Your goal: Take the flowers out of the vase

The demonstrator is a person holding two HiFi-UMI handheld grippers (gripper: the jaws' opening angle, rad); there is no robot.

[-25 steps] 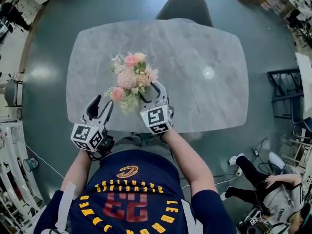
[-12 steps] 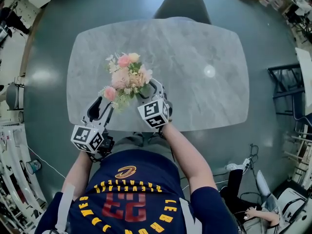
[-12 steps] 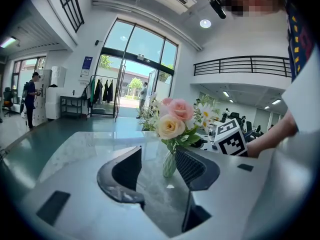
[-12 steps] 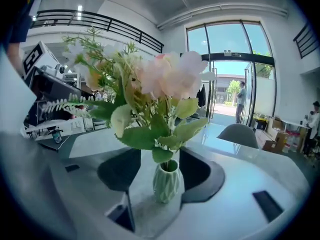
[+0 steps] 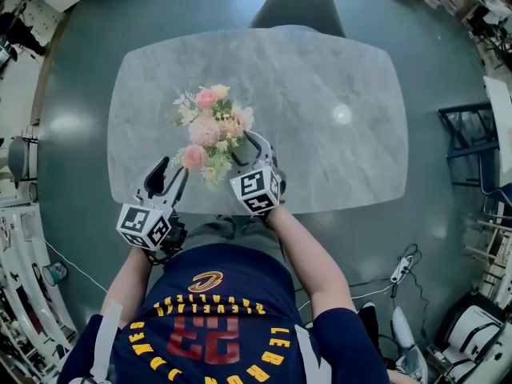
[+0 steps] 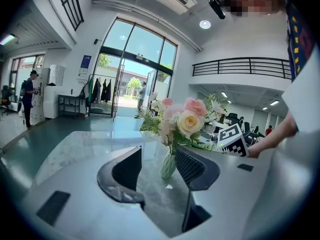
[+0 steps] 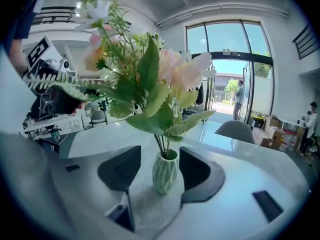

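Jaws spread on both: my right gripper [image 7: 160, 156] straddles the green vase [image 7: 165, 173] left of frame centre, my left gripper [image 6: 157, 166] is empty; tugging the flowers [image 5: 210, 126] before clamping could tip the vase.

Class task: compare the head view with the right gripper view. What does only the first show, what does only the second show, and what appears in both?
Only the head view shows the left gripper and right gripper together, the dark chair at the far side, and the person's navy jersey. Only the right gripper view shows the pale green ribbed vase, which stands between that gripper's open jaws with stems entering it and is hidden from above. Both show the bouquet of pink and cream flowers and the grey marble tabletop.
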